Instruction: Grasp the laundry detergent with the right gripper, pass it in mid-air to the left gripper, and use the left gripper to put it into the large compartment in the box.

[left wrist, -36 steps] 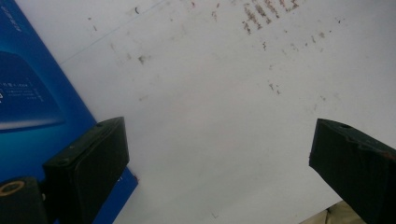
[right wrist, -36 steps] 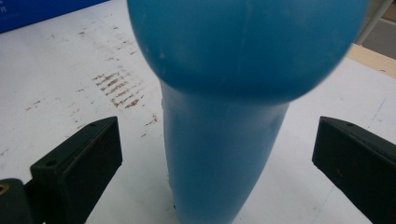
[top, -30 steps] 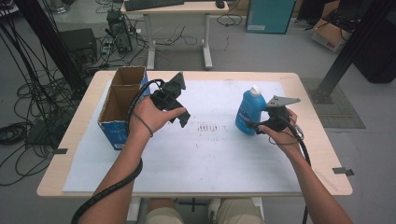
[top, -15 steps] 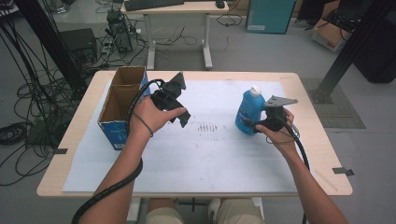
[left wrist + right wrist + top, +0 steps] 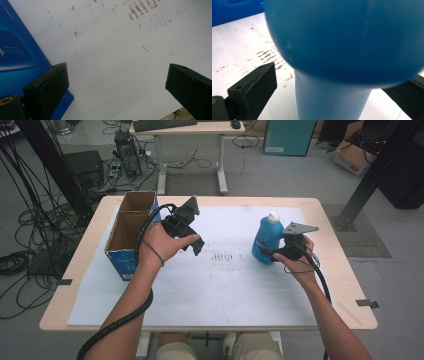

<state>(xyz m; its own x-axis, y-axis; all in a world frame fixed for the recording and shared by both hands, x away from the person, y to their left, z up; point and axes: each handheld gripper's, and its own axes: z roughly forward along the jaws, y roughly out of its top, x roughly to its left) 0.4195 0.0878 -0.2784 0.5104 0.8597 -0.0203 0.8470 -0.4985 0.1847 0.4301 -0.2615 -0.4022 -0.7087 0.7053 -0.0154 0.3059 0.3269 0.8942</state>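
A blue bottle [image 5: 266, 241] with a white cap stands upright on the white sheet [image 5: 220, 285] at the right. My right gripper [image 5: 275, 254] is at its lower body, open, with a jaw on either side. In the right gripper view the bottle [image 5: 342, 45] sits very close between the jaws, and a gap shows at the left fingertip [image 5: 259, 82]. My left gripper [image 5: 195, 244] hangs open over the sheet, just right of the cardboard box [image 5: 131, 232]. In the left gripper view its jaws [image 5: 117, 87] stand wide apart with nothing between them, and the box's blue side [image 5: 20, 52] is at the left.
The box is open at the top, has two compartments and stands at the table's left side. Brown smudges [image 5: 222, 256] mark the middle of the sheet. Cables, a desk and boxes stand on the floor beyond the table.
The right gripper has edged slightly closer around the bottle. The left gripper has hardly moved.
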